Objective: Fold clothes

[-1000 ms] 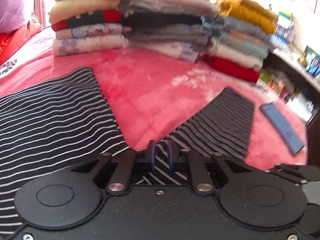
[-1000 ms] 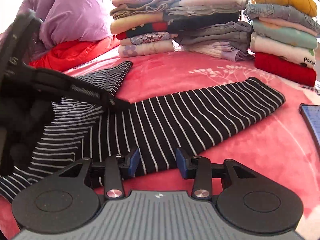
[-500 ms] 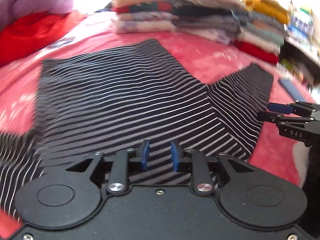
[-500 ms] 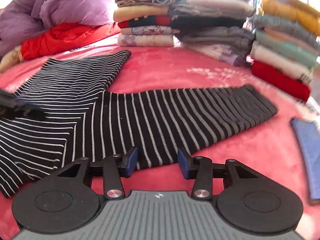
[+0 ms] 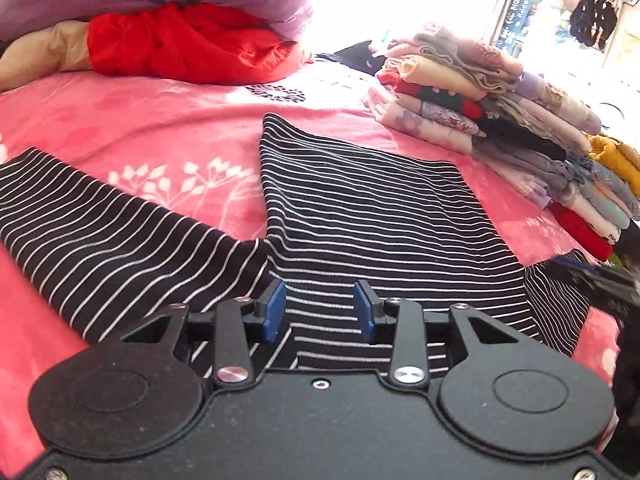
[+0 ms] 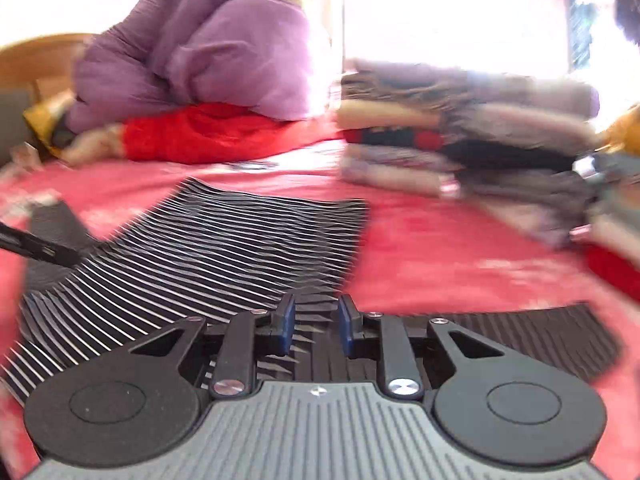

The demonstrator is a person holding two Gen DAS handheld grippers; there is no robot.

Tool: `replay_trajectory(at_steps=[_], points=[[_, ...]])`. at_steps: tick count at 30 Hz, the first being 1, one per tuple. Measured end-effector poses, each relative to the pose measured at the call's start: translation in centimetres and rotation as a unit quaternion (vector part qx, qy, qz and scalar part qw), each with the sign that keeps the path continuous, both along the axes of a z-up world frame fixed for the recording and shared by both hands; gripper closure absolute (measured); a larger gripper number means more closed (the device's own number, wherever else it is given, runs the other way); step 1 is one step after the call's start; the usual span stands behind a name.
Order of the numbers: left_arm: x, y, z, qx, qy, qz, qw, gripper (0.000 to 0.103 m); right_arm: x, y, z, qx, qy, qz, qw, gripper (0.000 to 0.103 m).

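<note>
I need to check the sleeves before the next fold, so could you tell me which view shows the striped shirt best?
The left wrist view: the striped shirt is sharp there, its body and one sleeve spread flat on the pink blanket. The right wrist view shows the shirt smeared by motion blur, partly hidden behind the claw.

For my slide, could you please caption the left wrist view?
Open left claw over a striped top on a pink bedspread.
</note>
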State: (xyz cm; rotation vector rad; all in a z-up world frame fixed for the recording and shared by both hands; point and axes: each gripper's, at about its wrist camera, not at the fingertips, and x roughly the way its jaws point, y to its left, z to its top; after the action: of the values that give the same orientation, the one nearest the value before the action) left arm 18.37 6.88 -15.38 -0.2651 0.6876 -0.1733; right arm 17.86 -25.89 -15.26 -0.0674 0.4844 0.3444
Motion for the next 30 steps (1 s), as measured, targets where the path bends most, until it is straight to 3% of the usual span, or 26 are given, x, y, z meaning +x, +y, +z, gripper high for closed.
replay_trajectory(at_steps=[7,9,11,12,14,18,21,23,24,26,30], points=[[4.9,-0.5,0.4,-0.024,-0.011,-0.03,0.9992,0.068,7.3,0.5,-0.2,0.089,0.075,0.071,0.991,0.079],[6.3,-0.5,0.2,-0.016,-0.011,-0.037,0.9991,0.068,9.0,0.0,-0.8,0.101,0.1,0.055,0.988,0.079],[7.2,-0.2,0.0,-0.032,-0.014,-0.036,0.9987,0.068,10.3,-1.4,-2.1,0.109,0.135,0.026,0.985,0.079],[7.6,0.0,-0.1,-0.041,-0.015,-0.036,0.9984,0.068,10.9,-2.2,-2.9,0.117,0.155,0.012,0.981,0.086],[8.1,0.3,-0.2,-0.061,-0.016,-0.039,0.9973,0.068,11.3,-4.3,-3.3,0.173,0.172,0.004,0.97,0.089],[8.3,0.7,-0.3,-0.081,-0.014,-0.051,0.9953,0.068,11.0,-5.7,-2.1,0.22,0.154,0.013,0.963,0.085],[8.4,0.9,-0.5,-0.089,-0.01,-0.054,0.9945,0.068,11.4,-4.4,-2.0,0.205,0.162,0.041,0.964,0.084],[8.3,1.2,-0.3,-0.099,-0.013,-0.054,0.9936,0.068,12.6,-3.4,-2.7,0.132,0.185,0.004,0.974,0.087],[8.2,1.4,-0.2,-0.107,-0.015,-0.054,0.9927,0.068,12.9,-3.8,-3.0,0.14,0.189,0.002,0.972,0.088],[8.2,1.8,-0.1,-0.126,-0.016,-0.055,0.9904,0.068,13.2,-5.0,-2.4,0.206,0.192,0.009,0.959,0.085],[8.2,1.8,-0.2,-0.128,-0.011,-0.059,0.99,0.068,16.0,-4.6,-0.7,0.212,0.191,0.013,0.958,0.085]])
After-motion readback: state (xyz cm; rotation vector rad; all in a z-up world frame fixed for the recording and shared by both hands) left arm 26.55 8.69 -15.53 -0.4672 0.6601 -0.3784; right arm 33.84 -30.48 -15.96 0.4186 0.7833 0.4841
